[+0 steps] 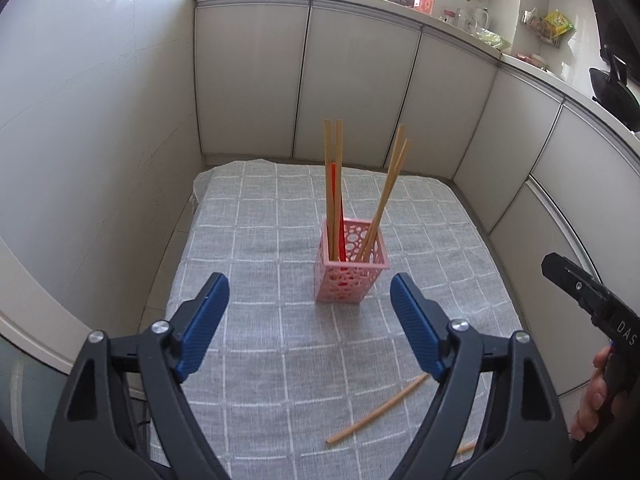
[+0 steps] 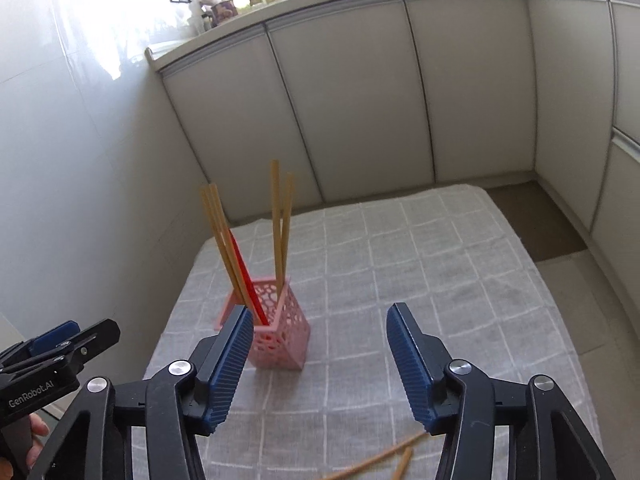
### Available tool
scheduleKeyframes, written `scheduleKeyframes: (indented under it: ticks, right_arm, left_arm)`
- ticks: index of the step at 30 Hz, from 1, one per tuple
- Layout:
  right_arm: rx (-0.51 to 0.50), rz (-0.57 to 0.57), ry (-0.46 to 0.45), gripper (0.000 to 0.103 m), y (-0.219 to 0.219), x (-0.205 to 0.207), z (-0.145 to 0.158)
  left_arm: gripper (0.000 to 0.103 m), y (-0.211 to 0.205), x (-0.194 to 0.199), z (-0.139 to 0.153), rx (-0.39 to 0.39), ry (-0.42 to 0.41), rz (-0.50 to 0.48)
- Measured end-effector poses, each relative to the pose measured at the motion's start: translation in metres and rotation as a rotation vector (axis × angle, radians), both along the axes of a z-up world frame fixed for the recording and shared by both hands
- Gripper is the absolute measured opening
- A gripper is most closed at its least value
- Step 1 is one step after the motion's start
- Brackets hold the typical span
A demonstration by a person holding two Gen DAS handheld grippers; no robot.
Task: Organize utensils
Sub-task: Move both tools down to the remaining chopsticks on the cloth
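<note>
A pink perforated utensil holder (image 1: 351, 270) stands upright on the grey checked cloth; it also shows in the right wrist view (image 2: 276, 328). Several wooden chopsticks (image 1: 334, 184) and one red stick (image 2: 246, 276) stand in it. Two loose wooden chopsticks (image 1: 376, 410) lie on the cloth near the front edge, also visible low in the right wrist view (image 2: 384, 460). My left gripper (image 1: 310, 312) is open and empty, held above the cloth just in front of the holder. My right gripper (image 2: 320, 344) is open and empty, right of the holder and above the loose chopsticks.
The grey checked cloth (image 1: 248, 240) covers a low table set in a corner of white cabinet doors (image 1: 360, 88). A white wall (image 1: 80, 140) runs along the left. The counter above holds jars, a tap and kitchenware. The right gripper's body (image 1: 592, 300) shows at the right edge.
</note>
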State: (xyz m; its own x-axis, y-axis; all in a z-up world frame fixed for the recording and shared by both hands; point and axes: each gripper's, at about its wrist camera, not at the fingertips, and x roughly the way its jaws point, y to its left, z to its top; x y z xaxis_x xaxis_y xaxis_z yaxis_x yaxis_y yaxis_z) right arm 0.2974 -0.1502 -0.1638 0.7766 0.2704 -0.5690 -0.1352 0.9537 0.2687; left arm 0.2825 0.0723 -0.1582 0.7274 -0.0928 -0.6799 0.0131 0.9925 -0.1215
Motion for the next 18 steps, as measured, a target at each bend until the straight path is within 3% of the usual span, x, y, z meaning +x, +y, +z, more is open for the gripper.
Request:
scheduleKeyframes:
  ticks: [5, 10, 14, 18]
  right_arm:
    - [-0.022, -0.011, 0.050, 0.076, -0.007, -0.030, -0.003]
    - [-0.021, -0.021, 0.122, 0.084, -0.018, -0.049, -0.014]
    - [0.014, -0.048, 0.200, 0.085, -0.034, -0.057, -0.033]
    - [0.056, -0.071, 0.375, 0.085, -0.051, -0.055, -0.064]
  left_arm:
    - [0.089, -0.010, -0.022, -0.012, 0.005, 0.070, -0.022]
    - [0.090, -0.023, -0.036, -0.036, -0.046, 0.188, -0.080]
    - [0.090, -0.037, -0.044, -0.056, -0.003, 0.220, -0.101]
    - [0.090, -0.052, -0.043, -0.078, 0.021, 0.303, -0.140]
